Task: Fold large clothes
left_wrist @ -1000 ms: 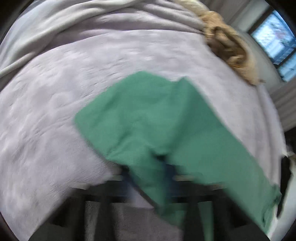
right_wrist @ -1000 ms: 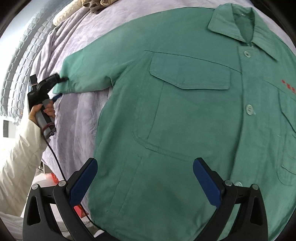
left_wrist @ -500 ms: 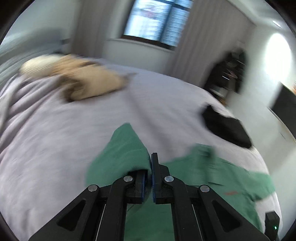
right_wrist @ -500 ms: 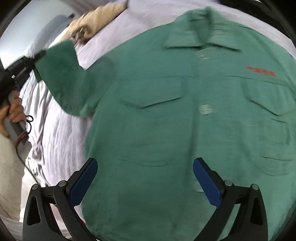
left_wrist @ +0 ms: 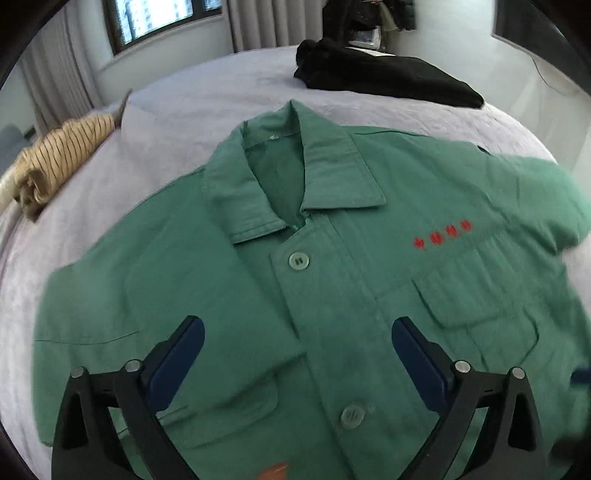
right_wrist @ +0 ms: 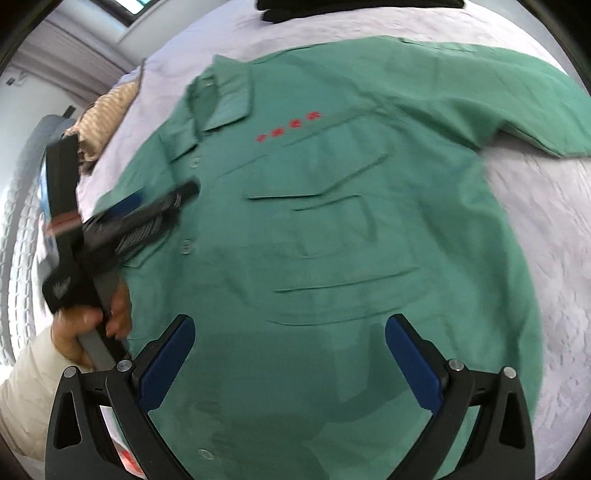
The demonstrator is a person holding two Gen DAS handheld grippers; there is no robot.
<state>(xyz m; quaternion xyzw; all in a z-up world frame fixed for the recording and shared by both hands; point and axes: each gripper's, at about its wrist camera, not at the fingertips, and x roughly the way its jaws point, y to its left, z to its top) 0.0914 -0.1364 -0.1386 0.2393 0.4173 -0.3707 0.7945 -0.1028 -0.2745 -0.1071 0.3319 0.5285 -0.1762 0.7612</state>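
Pale lilac bedding (left_wrist: 177, 107) covers a wide bed that fills both wrist views, with a curtained window (left_wrist: 155, 18) behind it in the left wrist view. Spread face up on the bedding lies a green button-front work jacket (left_wrist: 332, 280), its collar (left_wrist: 295, 173) toward the window side of the room and its hem toward the person, so its long axis runs from the near edge of the bed toward the far end. Red embroidered characters (left_wrist: 441, 234) sit above one chest pocket. One sleeve is folded in across the chest on the left in the left wrist view; the other sleeve (right_wrist: 517, 99) stretches out sideways over the bedding, at the upper right in the right wrist view.

Above the jacket's front the left gripper (left_wrist: 297, 354) hovers, pointing steeply down, its blue pads (left_wrist: 177, 363) spread wide; its jaws have just been opening, and nothing is between them but the fabric lying flat below. In the right wrist view the same tool shows blurred at the left, held by a hand (right_wrist: 88, 325) in a cream sleeve (right_wrist: 26, 398).

Over the lower half of the jacket the right gripper (right_wrist: 290, 360) also stands with its jaws wide apart, gripping nothing.

At the far end of the bed rests a black garment (left_wrist: 388, 74), well apart from the jacket. A tan striped bundle of cloth (left_wrist: 59, 155) lies near the bed's left edge, beside the jacket's shoulder but not touching it.
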